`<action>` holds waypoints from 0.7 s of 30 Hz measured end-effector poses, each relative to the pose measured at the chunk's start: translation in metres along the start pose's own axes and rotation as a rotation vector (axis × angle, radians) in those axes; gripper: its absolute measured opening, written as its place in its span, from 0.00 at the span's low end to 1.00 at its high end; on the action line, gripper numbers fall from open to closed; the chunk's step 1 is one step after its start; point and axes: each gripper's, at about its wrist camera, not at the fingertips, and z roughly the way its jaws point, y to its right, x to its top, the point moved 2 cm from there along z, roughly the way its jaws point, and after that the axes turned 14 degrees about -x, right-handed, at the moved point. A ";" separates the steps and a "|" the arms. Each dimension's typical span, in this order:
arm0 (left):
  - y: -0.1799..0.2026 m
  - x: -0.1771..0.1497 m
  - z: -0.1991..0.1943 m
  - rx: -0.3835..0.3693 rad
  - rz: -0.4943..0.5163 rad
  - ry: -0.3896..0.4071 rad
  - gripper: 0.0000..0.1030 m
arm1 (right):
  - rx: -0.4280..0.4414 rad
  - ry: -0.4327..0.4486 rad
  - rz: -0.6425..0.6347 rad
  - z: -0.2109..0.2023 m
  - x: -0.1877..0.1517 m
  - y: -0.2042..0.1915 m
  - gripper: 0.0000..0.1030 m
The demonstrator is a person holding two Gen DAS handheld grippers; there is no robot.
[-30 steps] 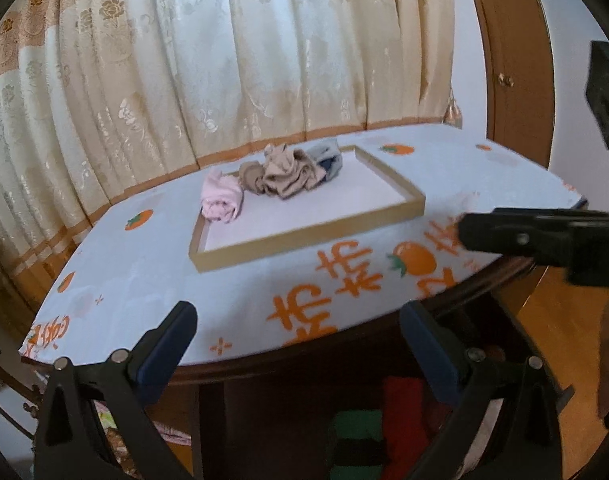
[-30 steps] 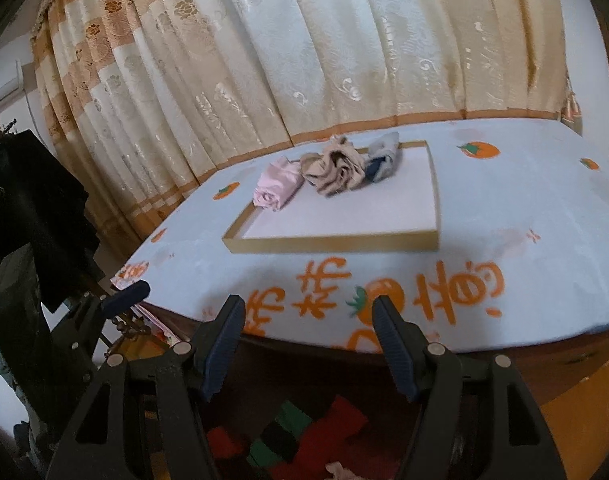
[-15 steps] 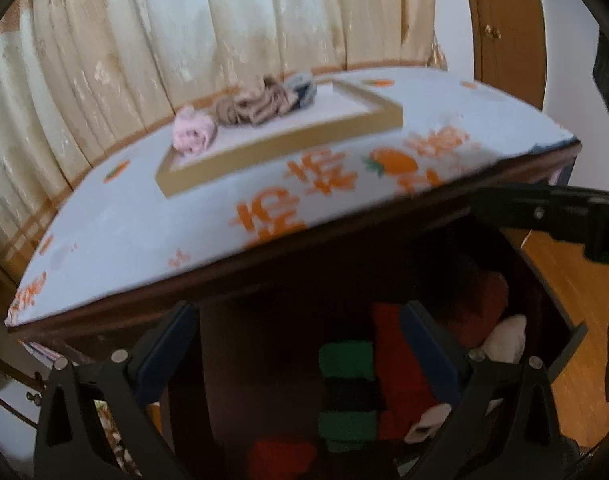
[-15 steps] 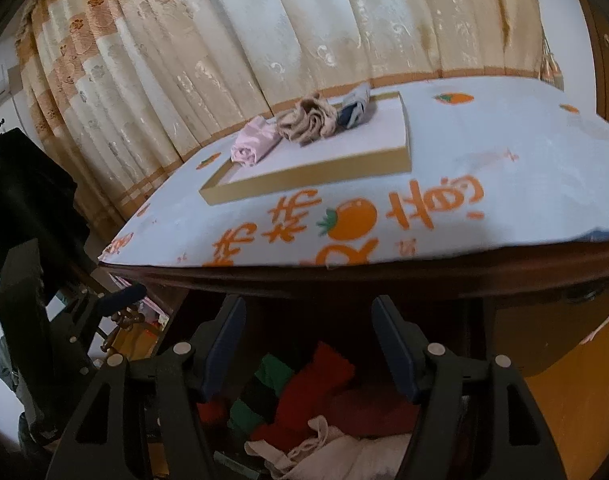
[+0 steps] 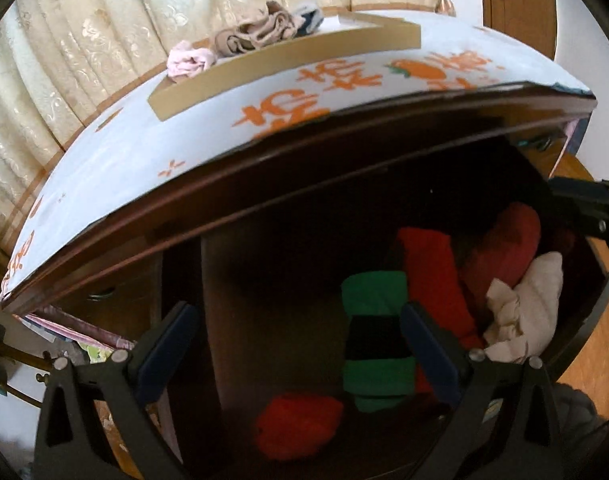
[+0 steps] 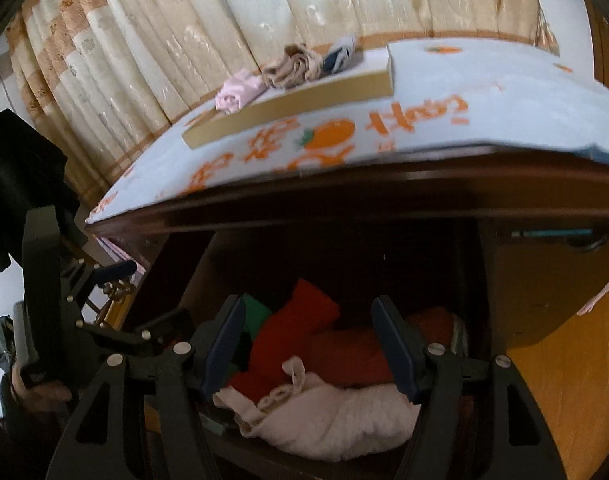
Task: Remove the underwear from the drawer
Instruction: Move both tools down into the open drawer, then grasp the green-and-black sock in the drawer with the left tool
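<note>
Both my grippers – left (image 5: 296, 346), right (image 6: 306, 346) – hang spread and empty over the open dark wooden drawer (image 5: 584, 320). I'd pinch the crumpled cream cotton underwear (image 6: 336, 416) at its top fold, clear of the red rolls (image 6: 300, 332).

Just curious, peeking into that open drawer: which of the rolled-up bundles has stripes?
The green roll with a black band across its middle. The bundles around it are plain: red ones beside it and a cream one at the far side.

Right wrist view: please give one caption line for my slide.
Open right gripper above white underwear and red rolls in the open drawer, below the table.
</note>
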 end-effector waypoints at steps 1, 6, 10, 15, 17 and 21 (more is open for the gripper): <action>0.001 -0.001 0.001 0.000 0.007 -0.007 1.00 | -0.001 -0.006 -0.001 0.001 -0.002 0.001 0.66; 0.003 -0.006 0.016 -0.021 0.021 -0.073 1.00 | -0.001 -0.031 -0.011 0.006 -0.011 0.001 0.66; 0.007 -0.010 0.036 -0.059 0.018 -0.163 1.00 | 0.002 -0.034 -0.011 0.009 -0.013 0.001 0.66; 0.006 -0.013 0.063 -0.123 -0.018 -0.277 0.95 | 0.015 -0.040 0.007 0.013 -0.014 0.004 0.66; 0.006 -0.015 0.076 -0.130 -0.027 -0.317 0.93 | 0.018 -0.042 0.011 0.013 -0.014 0.005 0.66; 0.007 -0.017 0.088 -0.184 -0.071 -0.364 0.88 | 0.025 -0.046 0.024 0.015 -0.013 0.008 0.66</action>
